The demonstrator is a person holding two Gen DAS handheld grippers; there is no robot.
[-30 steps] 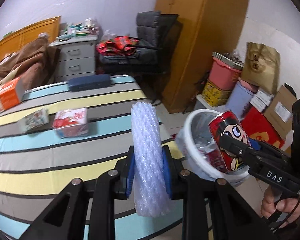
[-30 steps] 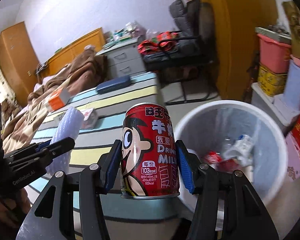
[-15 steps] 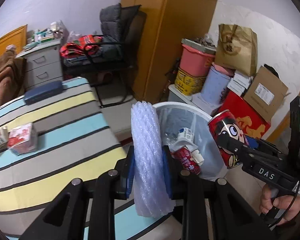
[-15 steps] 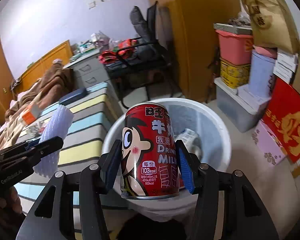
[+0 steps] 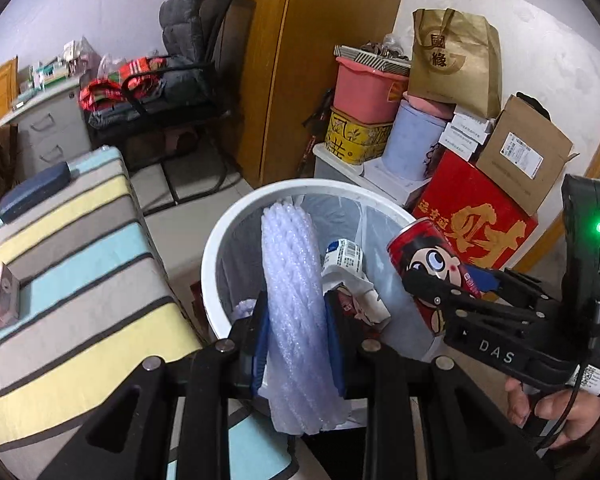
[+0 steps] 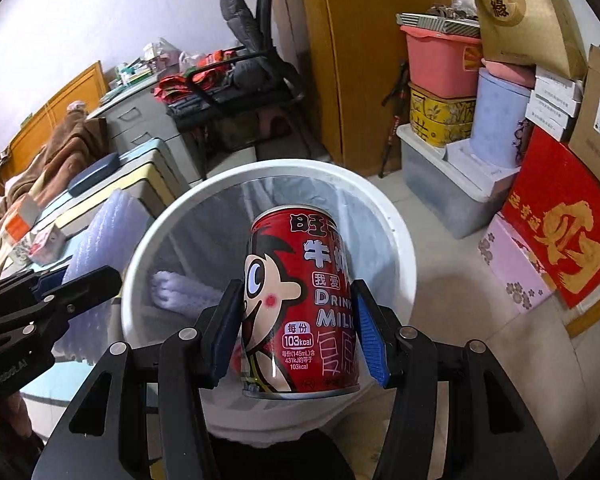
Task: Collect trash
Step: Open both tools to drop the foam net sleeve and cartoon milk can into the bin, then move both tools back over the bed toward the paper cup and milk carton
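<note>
Both my claws are over the white trash bin (image 6: 396, 240) — left gripper (image 5: 296, 336) clenched on a foam net sleeve (image 5: 292, 280), right gripper (image 6: 298, 332) grasping a red milk can (image 6: 300, 300).

The red milk-drink can (image 6: 300, 304) stands upright between the blue pads of the right gripper (image 6: 298, 332), pressed on both flanks, its cartoon face and white lettering turned toward the camera. It hangs above the open mouth of the white trash bin (image 6: 396, 240), which lies straight ahead of and below the fingers. The white foam netting sleeve (image 5: 294, 320) is pinched on edge between the pads of the left gripper (image 5: 296, 340), rising past the fingertips and drooping below them, over the bin's near rim. Inside the clear-lined bin, beyond both tools, lie a crumpled white carton (image 5: 342, 258), a red wrapper (image 5: 350, 308) and another piece of foam netting (image 6: 180, 290).
</note>
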